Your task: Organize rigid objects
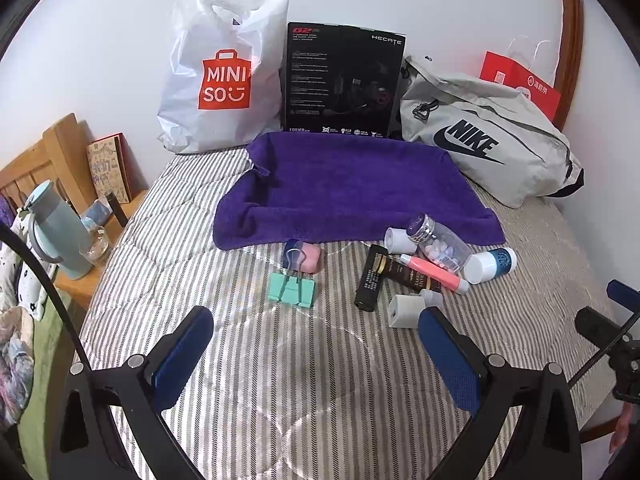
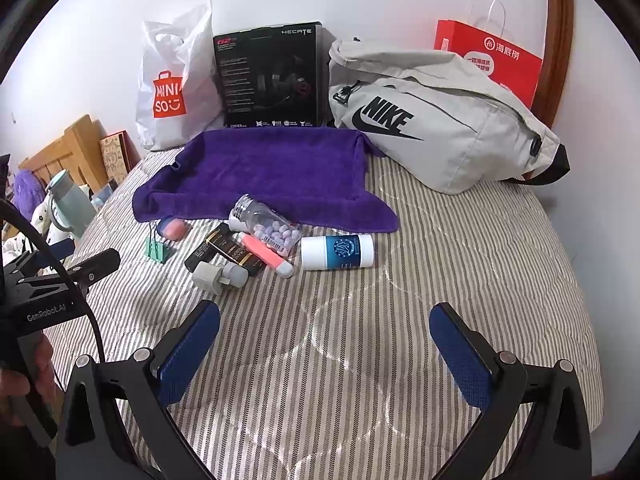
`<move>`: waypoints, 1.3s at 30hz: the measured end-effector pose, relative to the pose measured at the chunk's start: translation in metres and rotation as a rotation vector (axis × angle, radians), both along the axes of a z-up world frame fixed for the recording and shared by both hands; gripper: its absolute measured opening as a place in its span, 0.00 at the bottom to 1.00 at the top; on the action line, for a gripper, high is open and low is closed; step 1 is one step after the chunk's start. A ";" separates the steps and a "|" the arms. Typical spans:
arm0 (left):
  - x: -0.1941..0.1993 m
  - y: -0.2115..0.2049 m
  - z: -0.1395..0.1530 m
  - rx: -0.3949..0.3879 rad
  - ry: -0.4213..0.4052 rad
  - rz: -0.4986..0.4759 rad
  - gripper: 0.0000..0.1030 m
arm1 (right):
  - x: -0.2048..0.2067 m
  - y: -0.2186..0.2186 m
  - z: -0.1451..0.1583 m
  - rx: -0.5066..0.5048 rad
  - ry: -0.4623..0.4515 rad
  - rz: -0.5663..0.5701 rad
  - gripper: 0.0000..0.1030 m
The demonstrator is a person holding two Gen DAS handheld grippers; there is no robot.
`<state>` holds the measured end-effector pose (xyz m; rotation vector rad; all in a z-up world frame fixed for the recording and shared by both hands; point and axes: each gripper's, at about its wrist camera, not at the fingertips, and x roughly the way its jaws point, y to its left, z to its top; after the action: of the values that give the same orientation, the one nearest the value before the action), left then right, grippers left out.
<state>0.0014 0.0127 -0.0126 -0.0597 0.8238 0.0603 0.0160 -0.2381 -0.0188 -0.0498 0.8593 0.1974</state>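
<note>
Both tools spread wide, empty (left (image 1: 316, 336), right (image 2: 325, 332)); small items clustered beside purple towel (image 2: 264, 168).

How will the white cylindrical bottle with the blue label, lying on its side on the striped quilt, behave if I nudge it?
The white cylindrical bottle with the blue label lies on its round side, apart from the pile, so it will probably roll. The soft striped quilt may slow it. Its smooth plastic wall looks rigid but possibly slippery for the open right gripper.
</note>
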 end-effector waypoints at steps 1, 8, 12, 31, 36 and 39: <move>0.001 0.001 -0.001 0.001 0.000 -0.002 1.00 | 0.001 0.000 -0.001 0.001 0.002 0.003 1.00; 0.023 0.022 -0.032 -0.011 0.052 0.034 1.00 | 0.018 -0.009 -0.014 0.053 0.026 0.013 1.00; 0.038 0.033 -0.053 -0.026 0.090 0.031 0.99 | 0.031 -0.020 -0.026 0.122 0.068 0.028 1.00; 0.079 0.029 -0.088 0.021 0.106 -0.113 0.39 | 0.105 -0.035 -0.084 0.005 0.152 -0.032 0.99; 0.079 0.021 -0.088 0.053 0.099 -0.120 0.39 | 0.115 -0.026 -0.087 0.075 0.174 -0.023 0.99; 0.078 0.025 -0.088 0.029 0.099 -0.116 0.39 | 0.121 -0.014 -0.090 0.072 0.177 -0.014 0.99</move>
<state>0.0799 0.0378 -0.1003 0.0185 0.9232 -0.0346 0.1372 -0.2516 -0.1084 0.0411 1.0276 0.2220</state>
